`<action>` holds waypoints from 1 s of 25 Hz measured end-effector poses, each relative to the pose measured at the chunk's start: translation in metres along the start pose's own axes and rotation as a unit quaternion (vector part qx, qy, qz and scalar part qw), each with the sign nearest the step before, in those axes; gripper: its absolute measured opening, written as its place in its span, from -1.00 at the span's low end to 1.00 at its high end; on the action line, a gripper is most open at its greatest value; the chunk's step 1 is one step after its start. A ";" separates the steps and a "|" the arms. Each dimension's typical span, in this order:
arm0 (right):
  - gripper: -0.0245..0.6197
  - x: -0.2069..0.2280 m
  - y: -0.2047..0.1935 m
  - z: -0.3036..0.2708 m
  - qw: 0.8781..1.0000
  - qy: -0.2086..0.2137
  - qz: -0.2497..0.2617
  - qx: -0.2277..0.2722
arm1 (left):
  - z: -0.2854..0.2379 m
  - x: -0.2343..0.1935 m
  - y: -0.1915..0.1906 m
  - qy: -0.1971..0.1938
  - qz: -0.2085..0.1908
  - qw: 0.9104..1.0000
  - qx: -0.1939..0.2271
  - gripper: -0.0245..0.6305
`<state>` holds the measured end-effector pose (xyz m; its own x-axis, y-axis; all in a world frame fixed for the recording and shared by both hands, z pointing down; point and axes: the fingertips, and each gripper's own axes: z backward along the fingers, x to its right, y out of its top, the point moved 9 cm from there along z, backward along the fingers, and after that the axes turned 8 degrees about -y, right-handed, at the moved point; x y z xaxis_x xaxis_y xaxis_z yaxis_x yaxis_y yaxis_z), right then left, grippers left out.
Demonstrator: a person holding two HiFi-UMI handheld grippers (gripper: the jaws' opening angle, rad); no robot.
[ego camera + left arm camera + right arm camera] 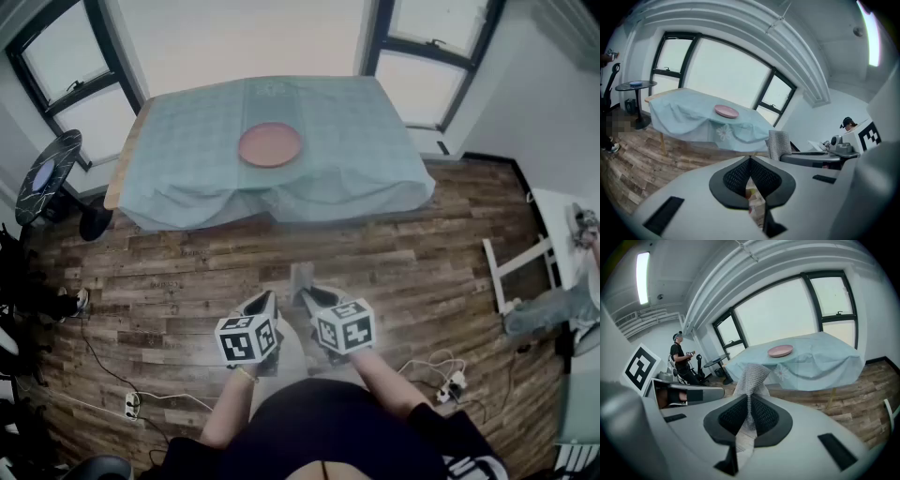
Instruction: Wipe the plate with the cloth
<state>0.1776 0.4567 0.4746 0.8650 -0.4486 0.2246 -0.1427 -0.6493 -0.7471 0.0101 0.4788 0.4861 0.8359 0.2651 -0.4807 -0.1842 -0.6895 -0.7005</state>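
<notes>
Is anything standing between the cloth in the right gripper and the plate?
Nothing visible does: only wooden floor lies between the right gripper, shut on the cloth, and the table bearing the plate.

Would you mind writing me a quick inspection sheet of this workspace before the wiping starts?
Surface: table under a light blue tablecloth that drapes over the edges; both grippers are well short of it, over the wooden floor.
Job's things: pink plate near the tablecloth's middle; grey mesh cloth in the right gripper.
Clutter: nothing seen on the tablecloth besides the plate.
Grippers: left gripper jaws together, empty; right gripper jaws closed on the cloth.
Cables: power strip on the floor at the left; white cables at the right.
Surroundings: windows behind the table, round side table, another person in the background.
</notes>
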 end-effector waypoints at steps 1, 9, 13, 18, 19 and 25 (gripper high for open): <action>-0.82 0.000 0.000 0.001 1.000 0.000 0.001 0.001 | 0.000 0.001 0.000 0.000 -0.001 1.000 0.001 -0.88; -0.82 0.002 0.000 0.005 1.000 0.001 0.007 0.001 | 0.000 0.008 0.001 0.001 -0.003 1.000 0.004 -0.88; -0.82 0.004 -0.002 0.005 1.000 0.002 0.006 0.006 | -0.001 0.010 0.000 0.002 -0.010 1.000 0.004 -0.88; -0.82 0.007 0.000 0.001 1.000 0.016 -0.011 0.004 | -0.003 0.011 0.002 0.007 -0.013 1.000 0.004 -0.88; -0.82 0.007 0.001 -0.001 1.000 0.019 -0.010 0.005 | -0.004 0.011 0.003 0.008 -0.013 1.000 0.005 -0.88; -0.82 0.006 0.008 -0.014 1.000 0.021 0.006 -0.005 | -0.011 0.006 0.011 0.009 -0.025 1.000 0.005 -0.88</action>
<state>0.1755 0.4405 0.4788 0.8426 -0.4815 0.2412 -0.1583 -0.6495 -0.7437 0.0188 0.4651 0.4818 0.8536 0.2869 -0.4348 -0.1461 -0.6694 -0.7284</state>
